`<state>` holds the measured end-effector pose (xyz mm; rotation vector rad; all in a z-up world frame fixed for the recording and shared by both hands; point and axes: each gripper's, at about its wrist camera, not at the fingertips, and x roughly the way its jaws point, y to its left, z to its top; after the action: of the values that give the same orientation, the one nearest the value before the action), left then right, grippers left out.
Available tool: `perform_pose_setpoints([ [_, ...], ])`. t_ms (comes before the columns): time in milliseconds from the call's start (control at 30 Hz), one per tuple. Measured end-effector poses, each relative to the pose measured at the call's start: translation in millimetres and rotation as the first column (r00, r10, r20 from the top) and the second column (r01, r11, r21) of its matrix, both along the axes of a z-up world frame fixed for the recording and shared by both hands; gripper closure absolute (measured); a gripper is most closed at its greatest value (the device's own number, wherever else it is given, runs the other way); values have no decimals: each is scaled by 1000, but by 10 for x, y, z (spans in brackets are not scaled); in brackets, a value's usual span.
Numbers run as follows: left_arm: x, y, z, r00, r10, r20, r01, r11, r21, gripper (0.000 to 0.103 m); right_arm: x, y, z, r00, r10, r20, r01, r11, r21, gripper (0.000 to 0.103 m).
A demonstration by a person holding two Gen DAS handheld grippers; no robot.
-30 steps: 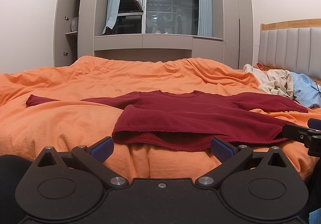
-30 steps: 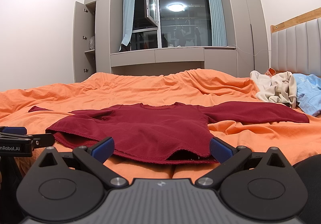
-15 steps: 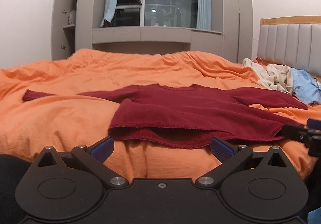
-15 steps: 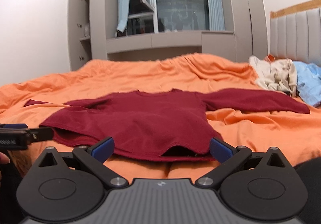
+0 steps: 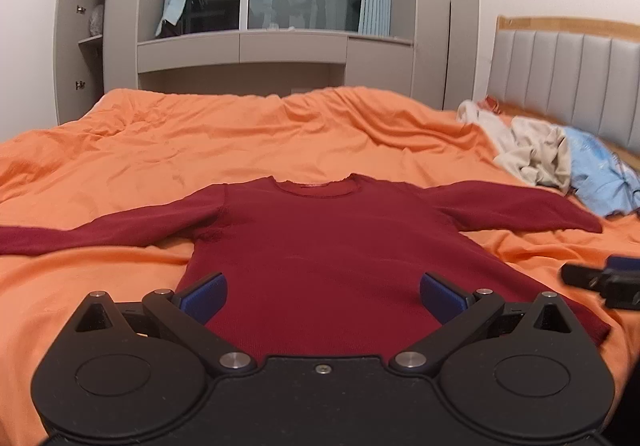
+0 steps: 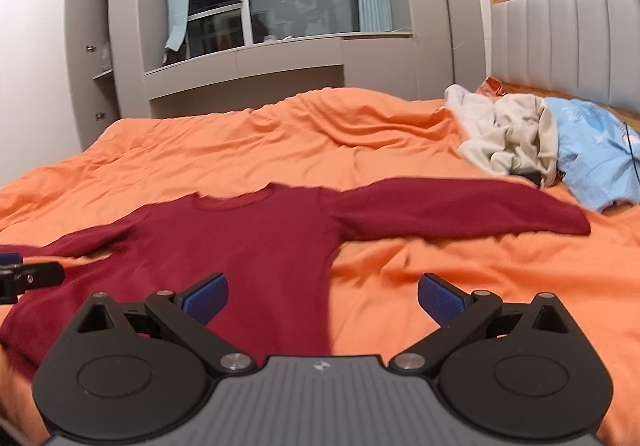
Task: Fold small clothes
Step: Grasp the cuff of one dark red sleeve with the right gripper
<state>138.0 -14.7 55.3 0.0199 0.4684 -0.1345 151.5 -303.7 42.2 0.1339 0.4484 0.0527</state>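
Trouble is most likely waiting at the sleeves: the dark red sweater (image 5: 320, 246) is lying on a soft, rumpled orange duvet (image 5: 240, 134), so a claw closing on a sleeve could be pinching bedding along with the knit and dragging the body out of square. A one-layer grab would also be leaving the fold lopsided.

Both claws are hanging wide open over the sweater's hem end and holding nothing. The left claw (image 5: 322, 292) is sitting over the middle of the body; the right claw (image 6: 322, 294) is straddling the sweater's edge on the headboard side, half over bare duvet.

The sweater is lying flat and face up, collar pointing away from the claws toward the window, both long sleeves stretched out sideways, nothing folded yet. Beyond the sleeve on the headboard side, a beige garment (image 6: 508, 138) and a light blue one (image 6: 592, 150) are lying crumpled.
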Motion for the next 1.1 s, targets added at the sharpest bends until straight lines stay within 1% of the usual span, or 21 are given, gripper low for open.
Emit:
perform_pose_setpoints([
  [133,395,-47,25,999,-6,-44,7,1000,17,1,315,-84,47,1000,-17,9,17,1000,-21,0],
  [233,650,-64,-4,997,-20,-68,21,1000,12,1,563,-171,60,1000,-29,13,29,999,-41,0],
  [333,909,-83,-54,996,-36,-83,36,999,6,1,850,-297,50,999,-46,7,46,998,-42,0],
  [433,1116,-89,-121,995,-46,-89,47,999,8,1,1108,-437,-25,998,-55,15,56,998,-40,0],
  [500,1246,-95,-187,994,-45,-99,47,999,18,1,1275,-540,-129,998,-47,46,50,997,-59,0],
  [533,1302,-92,-227,994,-43,-104,45,999,24,1,1337,-582,-167,998,-56,32,58,996,-65,0],
  [600,1382,-81,-312,993,-39,-115,43,998,40,1,1474,-724,-240,997,-76,27,77,996,-36,0],
  [700,1439,-85,-443,989,-33,-147,47,995,93,1,1647,-999,-347,989,-148,4,148,989,11,0],
  [733,1441,-86,-475,987,-29,-157,46,993,106,0,1694,-1095,-382,985,-174,-10,174,984,35,0],
  [800,1434,-62,-520,985,-19,-171,37,994,106,1,1767,-1331,-477,972,-230,-54,234,967,104,0],
  [900,1415,-13,-544,983,-7,-182,23,996,84,1,1868,-1699,-648,941,-313,-131,334,924,189,0],
  [1033,1406,39,-545,983,2,-185,9,998,59,1,1911,-2065,-781,886,-438,-151,460,872,169,0],
  [1100,1412,28,-544,982,5,-190,6,998,58,1,1931,-2248,-859,863,-477,-169,504,841,199,0],
])
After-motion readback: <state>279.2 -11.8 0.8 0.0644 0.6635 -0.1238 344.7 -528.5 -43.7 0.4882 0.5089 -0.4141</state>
